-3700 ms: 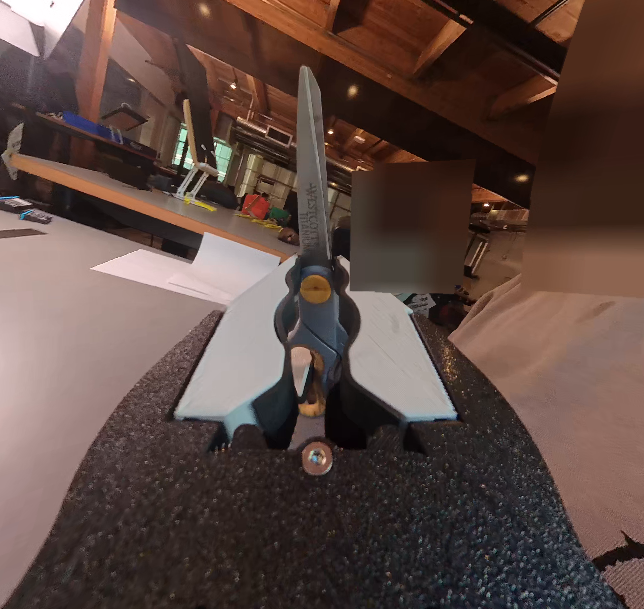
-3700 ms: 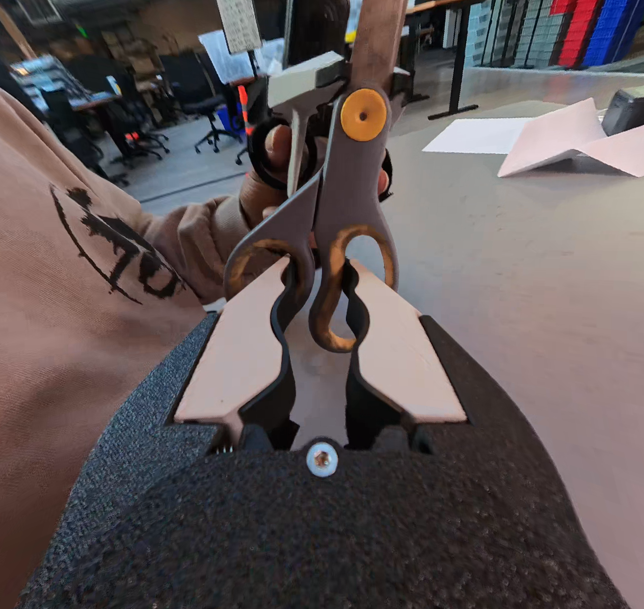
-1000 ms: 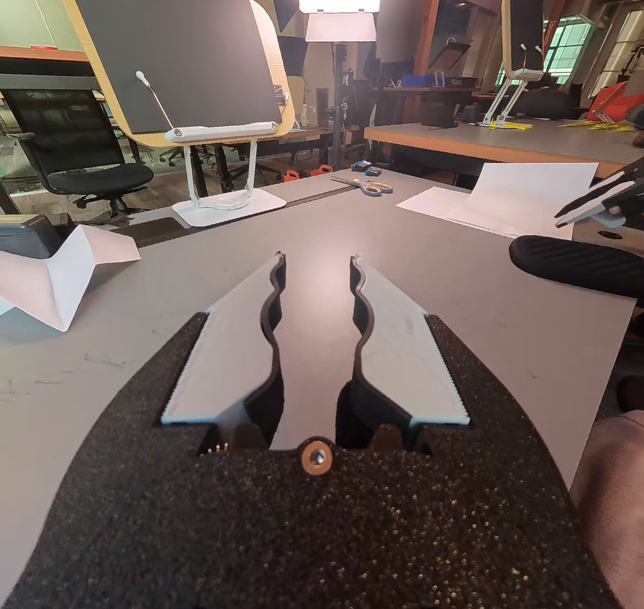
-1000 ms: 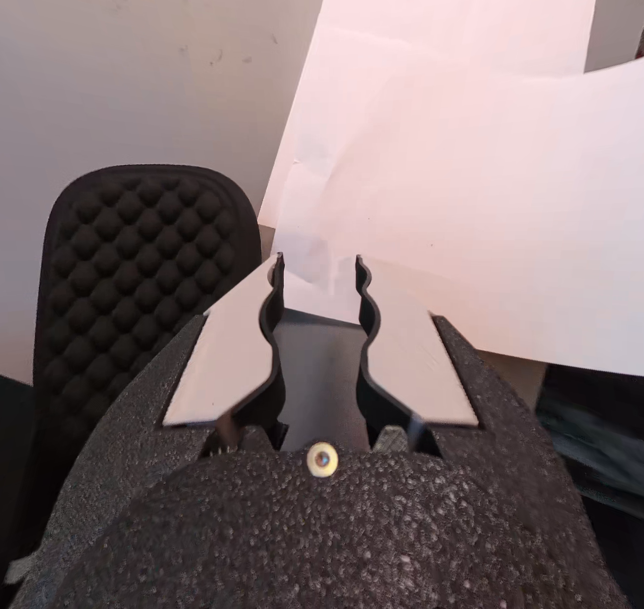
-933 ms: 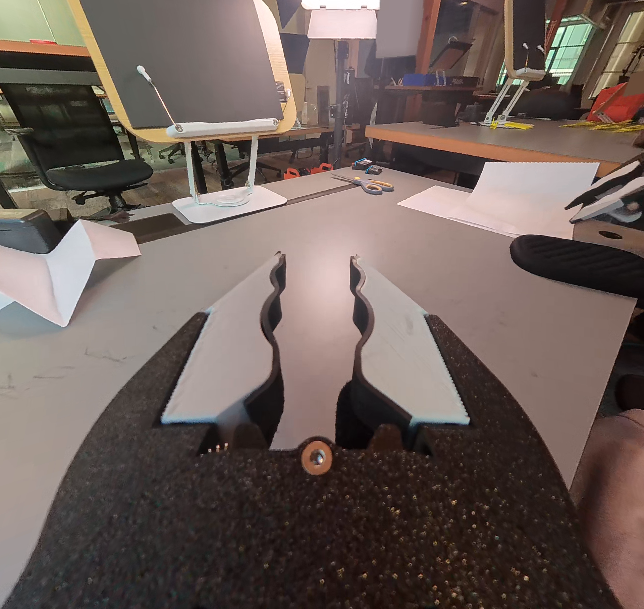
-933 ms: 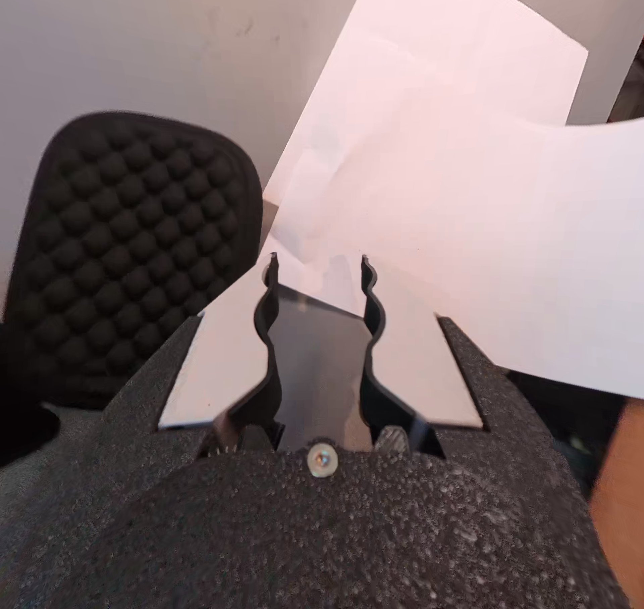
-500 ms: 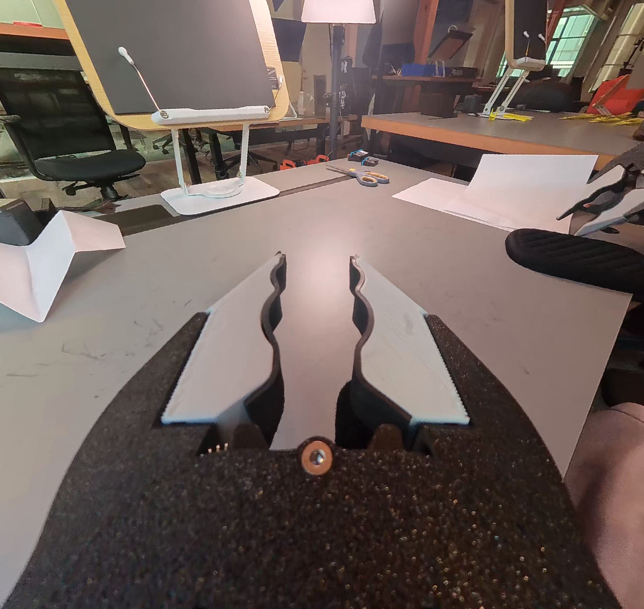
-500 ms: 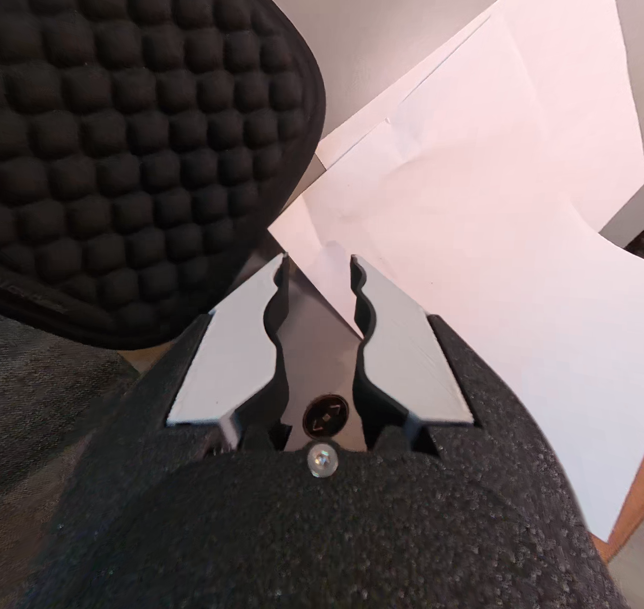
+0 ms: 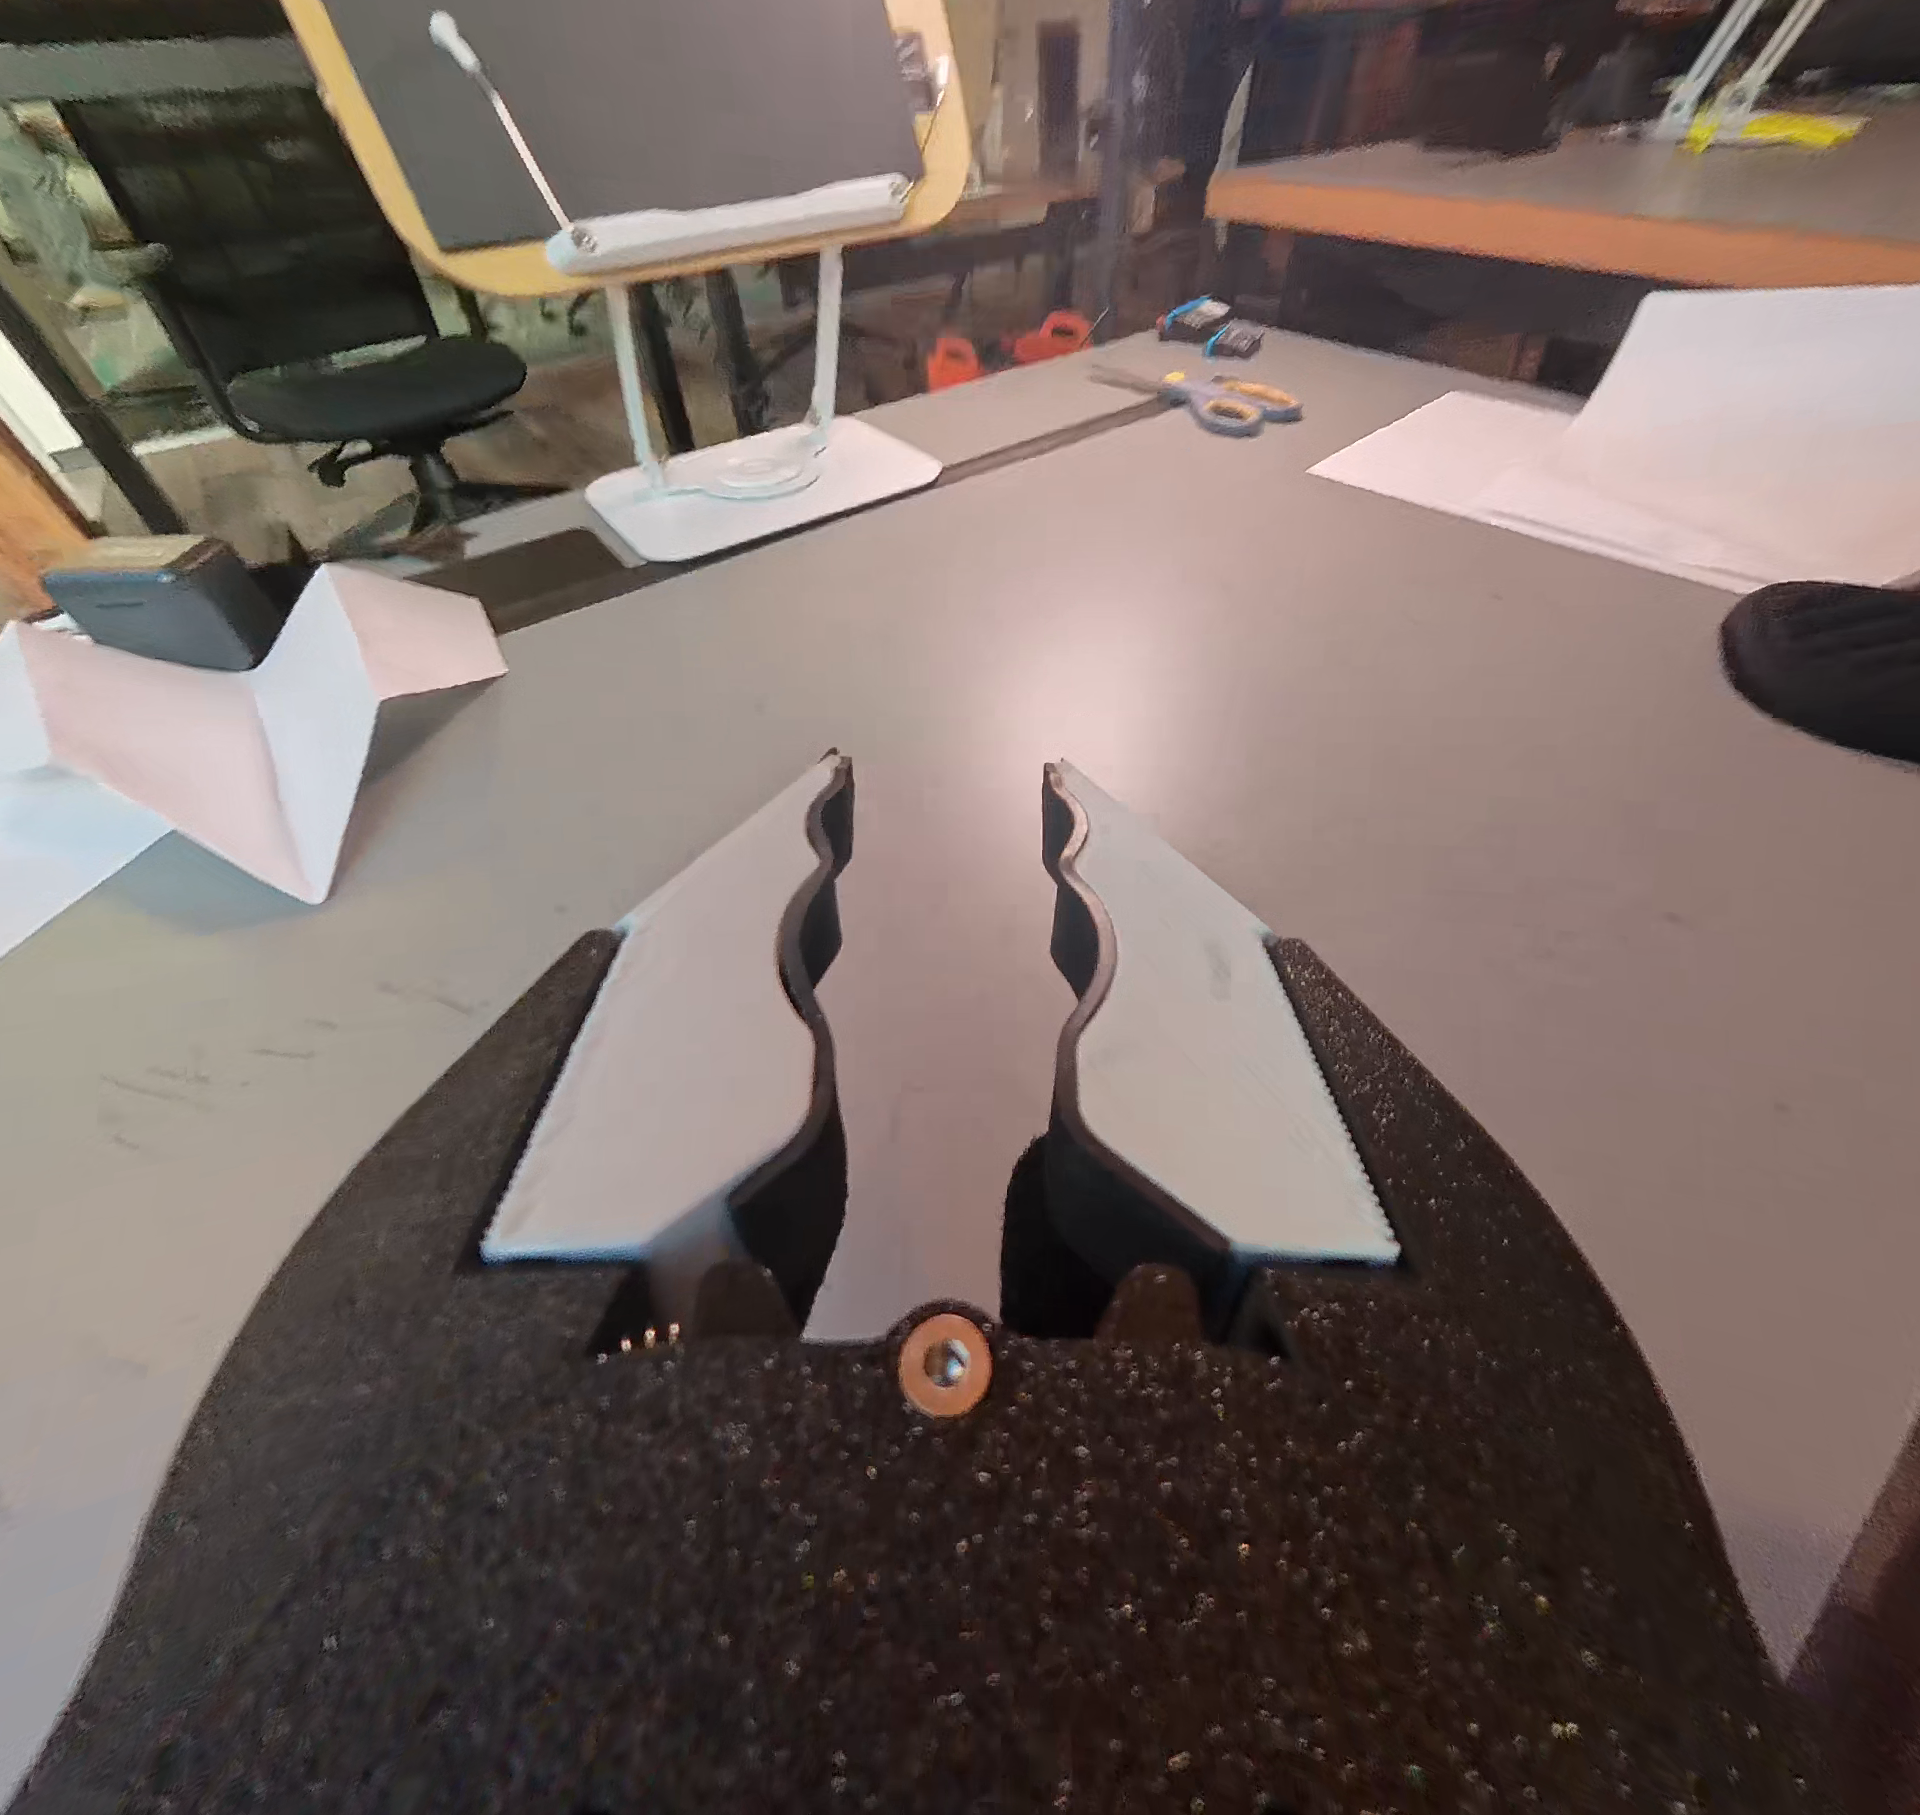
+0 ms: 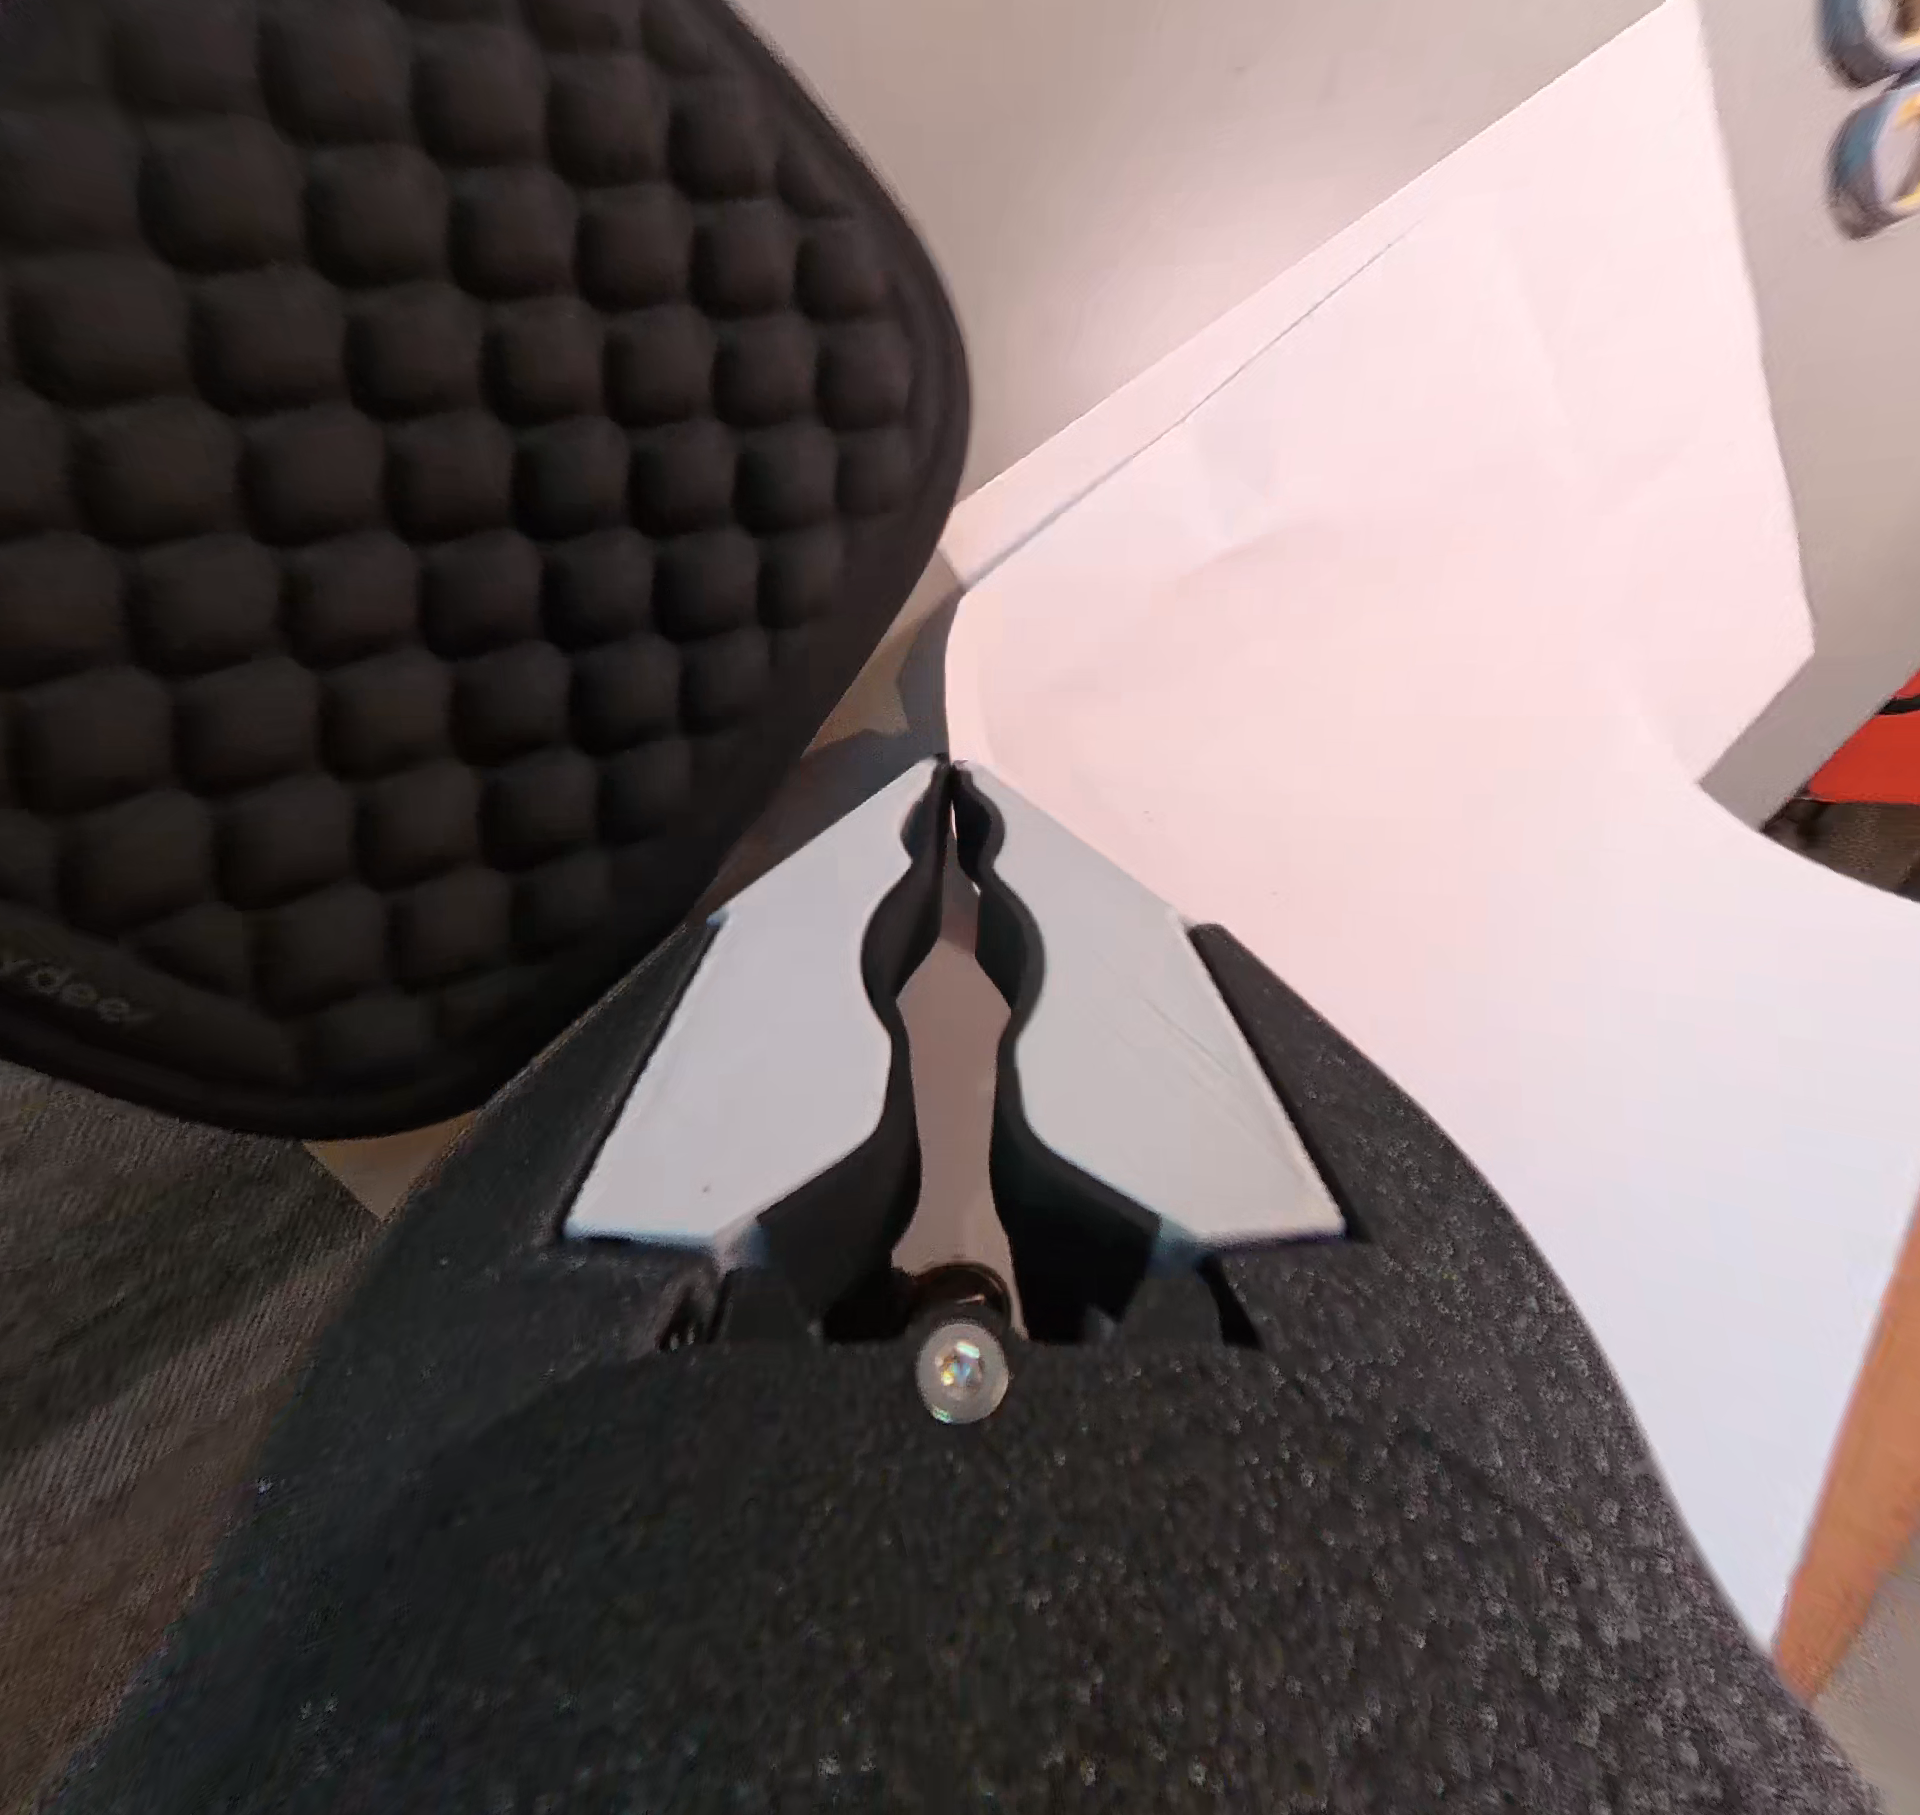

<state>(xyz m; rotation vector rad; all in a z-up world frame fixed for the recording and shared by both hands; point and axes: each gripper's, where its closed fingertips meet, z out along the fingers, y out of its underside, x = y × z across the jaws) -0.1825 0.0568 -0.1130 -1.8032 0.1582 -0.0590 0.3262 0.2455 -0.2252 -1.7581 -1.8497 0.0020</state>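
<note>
Two claws: left claw point(image 9: 945, 778) gapes empty over the grey bench point(image 9: 1351, 726); right claw point(image 10: 954, 778) pinches the white paper sheet's point(image 10: 1403, 726) corner, beside the black dimpled cushion point(image 10: 416, 466); a thin grip, so it may slip or tear.

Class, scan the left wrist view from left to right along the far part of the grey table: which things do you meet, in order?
Dark box → folded white paper → white stand base → scissors → flat white sheets → black cushion.
</note>
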